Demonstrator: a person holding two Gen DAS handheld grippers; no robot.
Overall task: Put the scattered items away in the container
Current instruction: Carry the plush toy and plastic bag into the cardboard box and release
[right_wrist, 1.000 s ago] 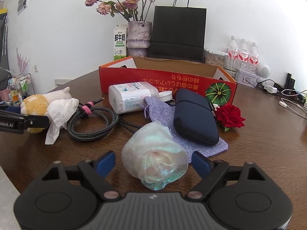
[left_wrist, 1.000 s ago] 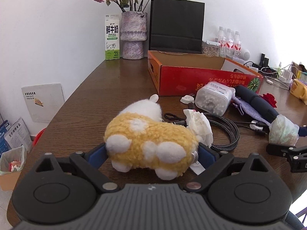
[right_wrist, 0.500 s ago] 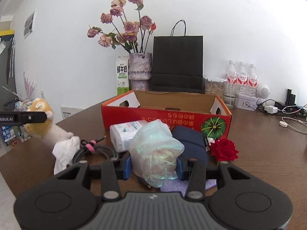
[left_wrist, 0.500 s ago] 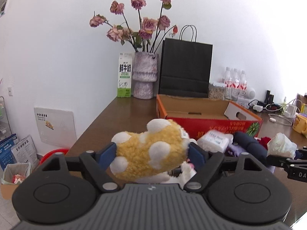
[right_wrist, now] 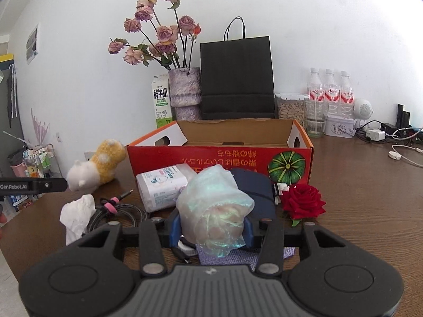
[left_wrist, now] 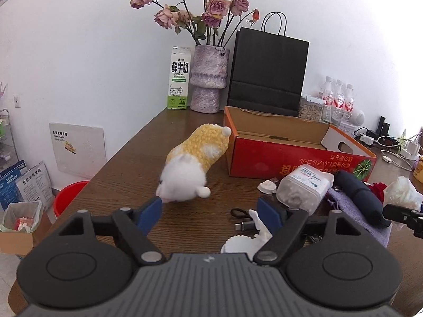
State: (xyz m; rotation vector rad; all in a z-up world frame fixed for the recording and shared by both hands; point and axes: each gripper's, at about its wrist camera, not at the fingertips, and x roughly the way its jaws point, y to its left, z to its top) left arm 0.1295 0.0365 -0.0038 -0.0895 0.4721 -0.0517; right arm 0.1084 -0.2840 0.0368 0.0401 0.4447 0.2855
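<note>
With my left gripper [left_wrist: 210, 212] spread and empty, the plush toy [left_wrist: 194, 165] lies ahead, its long axis pointing at the box's [left_wrist: 277, 158] left corner, while my right gripper [right_wrist: 211, 228] pinches a plastic-wrapped bundle [right_wrist: 214, 208].

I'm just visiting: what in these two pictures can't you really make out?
1. Plush, left view: blurred, so whether it is lying or falling is unclear.
2. Box floor, both views: hidden by its own walls.
3. Bundle in the right claw: the cloudy wrap hides its contents.
4. Case, right view: mostly behind the bundle.
</note>
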